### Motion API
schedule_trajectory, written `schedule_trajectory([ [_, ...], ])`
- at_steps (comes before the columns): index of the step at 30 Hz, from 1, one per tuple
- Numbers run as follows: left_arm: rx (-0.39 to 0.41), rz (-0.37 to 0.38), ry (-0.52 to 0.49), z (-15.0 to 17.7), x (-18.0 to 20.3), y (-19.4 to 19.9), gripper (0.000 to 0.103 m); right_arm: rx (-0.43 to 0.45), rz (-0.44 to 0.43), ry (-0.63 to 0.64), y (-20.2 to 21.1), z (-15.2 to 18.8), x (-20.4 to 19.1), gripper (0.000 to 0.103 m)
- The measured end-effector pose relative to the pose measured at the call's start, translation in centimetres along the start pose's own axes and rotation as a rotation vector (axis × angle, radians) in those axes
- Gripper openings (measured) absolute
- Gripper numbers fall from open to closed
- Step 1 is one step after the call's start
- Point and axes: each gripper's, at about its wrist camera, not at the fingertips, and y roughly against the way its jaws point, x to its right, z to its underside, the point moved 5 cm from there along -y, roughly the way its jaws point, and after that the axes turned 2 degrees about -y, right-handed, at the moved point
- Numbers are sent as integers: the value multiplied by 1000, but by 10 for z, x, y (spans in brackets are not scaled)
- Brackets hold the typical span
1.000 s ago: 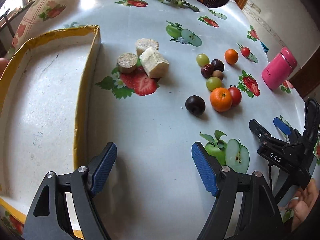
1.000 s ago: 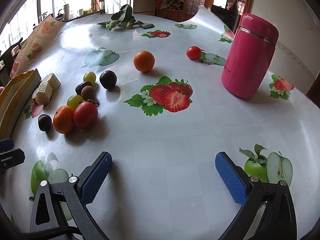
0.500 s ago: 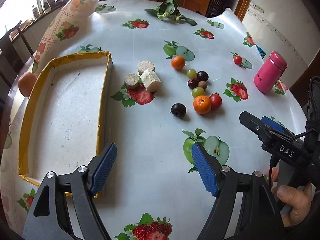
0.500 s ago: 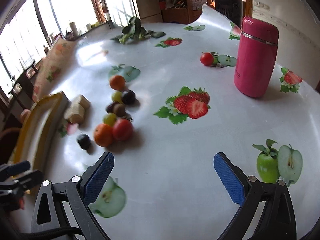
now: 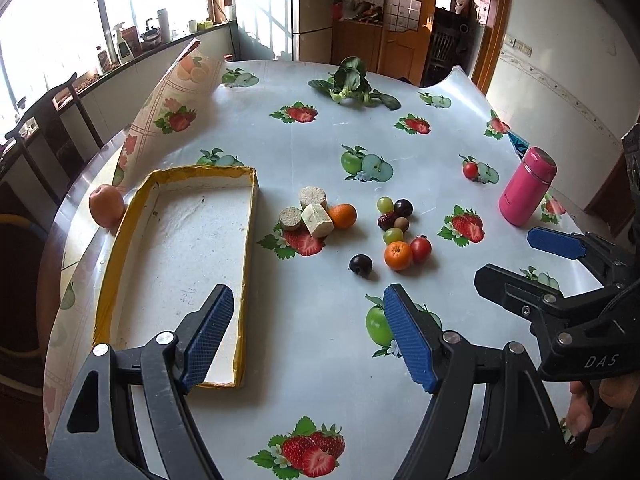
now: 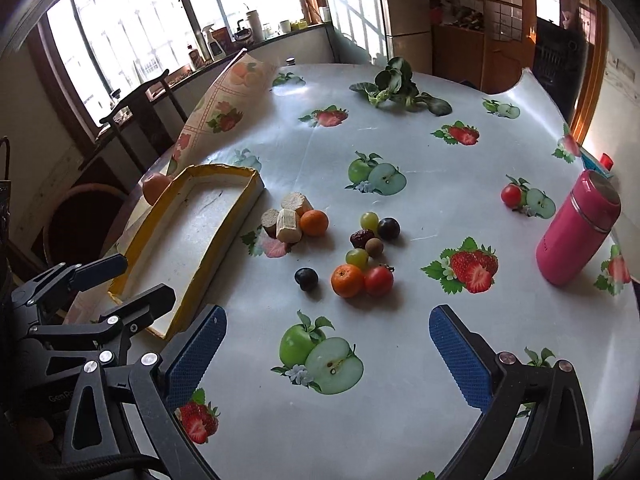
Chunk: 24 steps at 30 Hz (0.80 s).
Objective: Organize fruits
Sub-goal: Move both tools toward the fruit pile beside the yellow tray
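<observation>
A cluster of small fruits lies mid-table: an orange [image 5: 398, 255] [image 6: 347, 280], a red tomato [image 5: 421, 249], a dark plum [image 5: 361, 265] [image 6: 306, 278], green grapes [image 5: 393, 235] and a second plum [image 5: 403, 207]. Another orange [image 5: 343, 216] rests against cream blocks [image 5: 316, 220]. A yellow-rimmed tray [image 5: 247, 236] [image 6: 224, 220] lies at left, with nothing in it. A red apple [image 5: 106, 205] sits beyond it. My left gripper [image 5: 308, 334] is open, held high above the near table. My right gripper [image 6: 326, 354] is open, also high and empty.
A pink flask [image 5: 527, 191] [image 6: 576, 226] stands at right. A lone cherry tomato [image 5: 470, 169] lies near it. Leafy greens [image 5: 352, 86] lie at the far side. The tablecloth's left edge is folded up. A chair stands by the window.
Both grippers have risen and pulled back from the table, so much more of it shows. One orange now rests beside the cream blocks. Both stay open.
</observation>
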Motion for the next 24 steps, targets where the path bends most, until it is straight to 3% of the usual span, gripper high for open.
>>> schedule_trajectory([
  [9, 19, -21, -2, 7, 2, 12, 77, 29, 23, 140, 18, 4, -12, 102],
  [24, 6, -39, 13, 10, -2, 9, 77, 8, -4, 188, 14, 9, -15, 102],
])
